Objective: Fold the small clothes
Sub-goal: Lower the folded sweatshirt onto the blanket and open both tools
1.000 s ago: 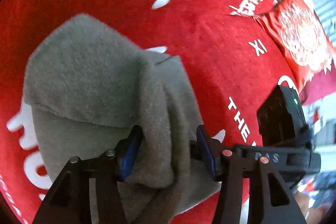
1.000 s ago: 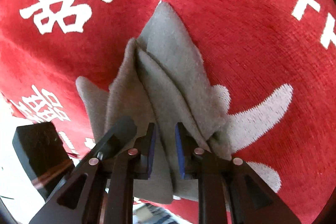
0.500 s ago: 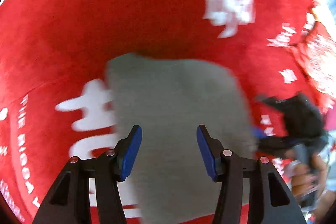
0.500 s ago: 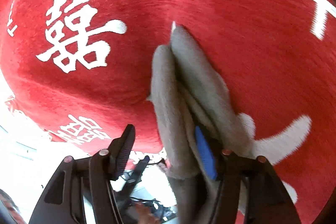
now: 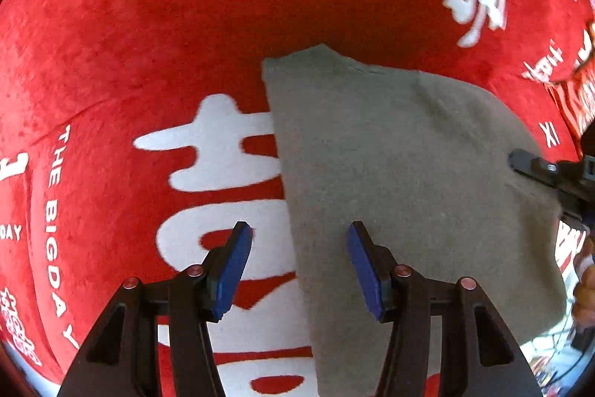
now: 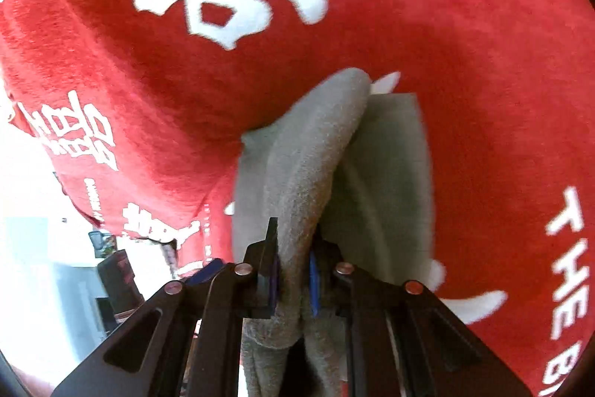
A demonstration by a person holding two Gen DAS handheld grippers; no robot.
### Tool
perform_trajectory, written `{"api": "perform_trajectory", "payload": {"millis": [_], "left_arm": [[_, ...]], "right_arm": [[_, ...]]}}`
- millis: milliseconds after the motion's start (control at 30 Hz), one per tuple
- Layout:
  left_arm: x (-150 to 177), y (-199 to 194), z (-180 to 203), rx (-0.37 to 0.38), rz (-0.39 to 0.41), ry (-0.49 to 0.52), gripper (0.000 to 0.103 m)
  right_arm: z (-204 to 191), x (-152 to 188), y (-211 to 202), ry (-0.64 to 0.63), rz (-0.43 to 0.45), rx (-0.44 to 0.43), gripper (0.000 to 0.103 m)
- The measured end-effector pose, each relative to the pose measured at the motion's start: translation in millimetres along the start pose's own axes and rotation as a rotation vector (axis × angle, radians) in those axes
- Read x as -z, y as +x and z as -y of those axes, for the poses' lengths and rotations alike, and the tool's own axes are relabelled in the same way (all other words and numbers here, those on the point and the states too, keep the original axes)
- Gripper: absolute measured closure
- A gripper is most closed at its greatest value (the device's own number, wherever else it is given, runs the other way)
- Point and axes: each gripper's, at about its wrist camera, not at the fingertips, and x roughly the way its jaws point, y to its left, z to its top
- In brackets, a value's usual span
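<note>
A small grey garment (image 5: 401, 181) lies folded on the red cloth with white characters (image 5: 186, 25). My left gripper (image 5: 297, 263) is open and empty, hovering just above the garment's left edge. My right gripper (image 6: 293, 270) is shut on a raised fold of the grey garment (image 6: 316, 151) and holds that edge up off the cloth. The right gripper also shows in the left wrist view (image 5: 550, 173) at the garment's right edge.
The red cloth (image 6: 465, 43) covers the whole work surface. Its edge drops off at the left of the right wrist view (image 6: 93, 211), with a bright room beyond. A second red printed cloth (image 5: 580, 99) lies at the far right.
My left gripper let go of the garment and pulled back above it. My right gripper opened, then shut again on a fold. The garment now lies flatter.
</note>
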Motion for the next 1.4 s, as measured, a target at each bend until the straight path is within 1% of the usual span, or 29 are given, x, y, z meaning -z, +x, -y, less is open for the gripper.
{"api": "perform_trajectory", "payload": {"millis": [33, 67, 100, 133, 167, 200, 267, 400, 433, 467, 500, 533, 667, 700, 733, 767, 833, 933, 967, 1000, 1033, 1133, 1233, 1400], "left_arm": [[0.9, 3.5, 4.7, -0.004, -0.004, 0.012, 0.047], [2.2, 7.0, 7.5, -0.015, -0.008, 0.019, 0.042], [3.6, 11.3, 8.9, -0.044, -0.006, 0.018, 0.029], [4.2, 14.0, 8.0, -0.067, 0.005, 0.007, 0.024], [5.1, 14.7, 5.2, -0.069, 0.008, -0.007, 0.021], [5.4, 15.7, 1.1, -0.053, -0.006, -0.025, 0.021], [6.6, 13.2, -5.6, -0.026, -0.026, -0.057, 0.021], [10.7, 1.9, -11.7, -0.029, -0.041, -0.054, 0.022], [13.1, -0.4, -12.4, -0.017, -0.047, -0.052, 0.022], [16.6, -3.1, -12.4, -0.002, -0.056, -0.053, 0.022], [21.0, -4.2, -12.1, 0.010, -0.070, -0.054, 0.022], [26.8, -4.3, -11.1, 0.016, -0.088, -0.054, 0.022], [49.2, 0.2, -6.9, 0.026, -0.128, -0.066, 0.022], [54.5, 4.2, -5.9, 0.026, -0.143, -0.072, 0.022], [59.6, 8.5, -4.9, 0.023, -0.155, -0.076, 0.022], [64.0, 12.2, -3.5, 0.019, -0.167, -0.075, 0.021], [72.1, 17.0, 0.5, -0.001, -0.176, -0.058, 0.021], [80.8, 19.1, 6.1, -0.017, -0.168, -0.034, 0.021], [83.0, 20.7, 7.4, -0.019, -0.166, -0.035, 0.019], [84.5, 22.8, 7.6, -0.032, -0.165, -0.041, 0.012], [84.1, 24.1, 7.5, -0.040, -0.166, -0.047, 0.010], [86.6, 26.7, 7.2, -0.024, -0.172, -0.075, 0.010], [90.1, 22.4, 9.0, -0.028, -0.164, -0.064, 0.010], [91.0, 21.3, 9.8, -0.024, -0.164, -0.044, 0.010]], "right_arm": [[5.6, -1.0, 6.2, 0.016, -0.017, 0.019, 0.089], [13.8, -0.5, 13.6, 0.024, -0.045, 0.032, 0.089], [19.8, 0.5, 21.0, 0.021, -0.065, 0.067, 0.088], [23.8, 0.5, 26.8, 0.023, -0.077, 0.097, 0.081], [28.1, 0.6, 27.9, 0.039, -0.075, 0.088, 0.081], [31.4, 1.0, 25.1, 0.059, -0.069, 0.079, 0.080], [34.7, 4.1, 15.8, 0.066, -0.056, 0.105, 0.075], [19.2, 15.6, -5.6, 0.020, -0.052, 0.187, 0.071], [14.6, 20.1, -11.5, 0.011, -0.054, 0.179, 0.069], [9.6, 25.8, -16.5, 0.009, -0.064, 0.152, 0.069], [6.8, 33.1, -19.8, 0.008, -0.087, 0.118, 0.065], [1.3, 37.7, -22.8, 0.007, -0.107, 0.106, 0.063], [-2.6, 67.4, -25.8, -0.038, -0.173, 0.114, 0.063], [-2.0, 73.9, -24.1, -0.055, -0.183, 0.132, 0.064], [-0.7, 79.0, -23.0, -0.064, -0.190, 0.150, 0.081], [0.1, 83.7, -19.8, -0.062, -0.209, 0.150, 0.096], [-0.3, 88.1, -20.4, -0.068, -0.207, 0.160, 0.097], [-1.0, 90.2, -13.7, -0.080, -0.209, 0.217, 0.097], [5.8, 89.8, -10.8, -0.074, -0.214, 0.236, 0.097], [13.3, 90.0, -7.7, -0.068, -0.222, 0.250, 0.097], [18.8, 90.2, -6.2, -0.065, -0.229, 0.254, 0.097], [17.0, 90.3, -3.7, -0.106, -0.223, 0.274, 0.097], [8.1, 94.1, -4.1, -0.142, -0.210, 0.310, 0.097], [10.8, 100.3, -12.9, -0.077, -0.178, 0.337, 0.096]]}}
